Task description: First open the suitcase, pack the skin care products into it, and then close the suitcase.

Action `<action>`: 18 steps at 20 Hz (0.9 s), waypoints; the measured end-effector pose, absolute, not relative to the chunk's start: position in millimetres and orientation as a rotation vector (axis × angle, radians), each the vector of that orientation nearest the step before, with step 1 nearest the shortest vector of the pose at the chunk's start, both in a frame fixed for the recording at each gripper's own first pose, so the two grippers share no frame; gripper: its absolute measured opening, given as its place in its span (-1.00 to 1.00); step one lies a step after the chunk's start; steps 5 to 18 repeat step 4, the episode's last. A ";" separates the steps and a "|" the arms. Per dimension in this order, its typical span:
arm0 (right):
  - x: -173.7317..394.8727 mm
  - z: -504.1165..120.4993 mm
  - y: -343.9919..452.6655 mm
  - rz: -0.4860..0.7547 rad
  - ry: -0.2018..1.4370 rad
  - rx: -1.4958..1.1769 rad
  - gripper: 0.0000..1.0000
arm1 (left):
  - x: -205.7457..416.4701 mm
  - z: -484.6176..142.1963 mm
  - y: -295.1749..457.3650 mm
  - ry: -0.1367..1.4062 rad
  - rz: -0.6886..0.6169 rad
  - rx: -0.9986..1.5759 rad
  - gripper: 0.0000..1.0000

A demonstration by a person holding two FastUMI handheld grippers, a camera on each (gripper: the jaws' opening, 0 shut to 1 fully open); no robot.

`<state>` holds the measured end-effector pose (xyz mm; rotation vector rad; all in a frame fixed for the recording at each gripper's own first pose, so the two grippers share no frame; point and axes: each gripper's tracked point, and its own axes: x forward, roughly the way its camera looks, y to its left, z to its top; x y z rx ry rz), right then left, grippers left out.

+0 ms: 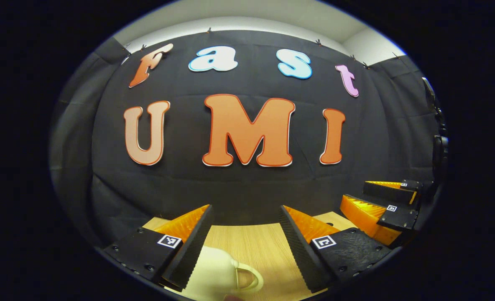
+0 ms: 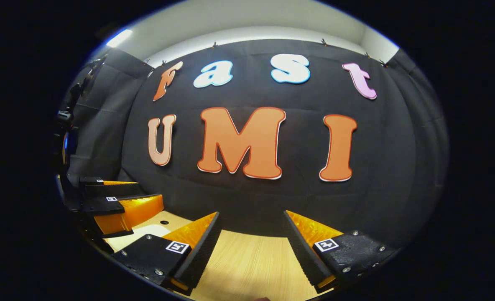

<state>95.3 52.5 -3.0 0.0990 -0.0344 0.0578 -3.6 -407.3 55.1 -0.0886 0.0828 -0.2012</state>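
Cream plastic, likely a handled bottle (image 1: 220, 271), sits low between the left gripper (image 1: 245, 246) fingers, which are spread and apart from it. Ahead, bare wooden bench (image 1: 247, 238). The right gripper (image 2: 251, 251) is spread too, holding nothing. Closing now risks clipping the handle and toppling it.

I have the left gripper (image 1: 245, 240) held level above the wooden table (image 1: 251, 242), jaws spread wide, nothing between the fingers. My right gripper (image 2: 251, 246) sits the same way over that table, jaws apart and holding nothing. In the left gripper view the right gripper (image 1: 383, 209) shows near the table's right edge; in the right gripper view the left gripper (image 2: 118, 205) shows near its left edge.
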 end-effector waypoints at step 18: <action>88.9 -9.9 65.2 0.085 -0.040 0.090 0.73 | -11.6 58.3 -400.2 0.042 -0.161 -0.103 0.96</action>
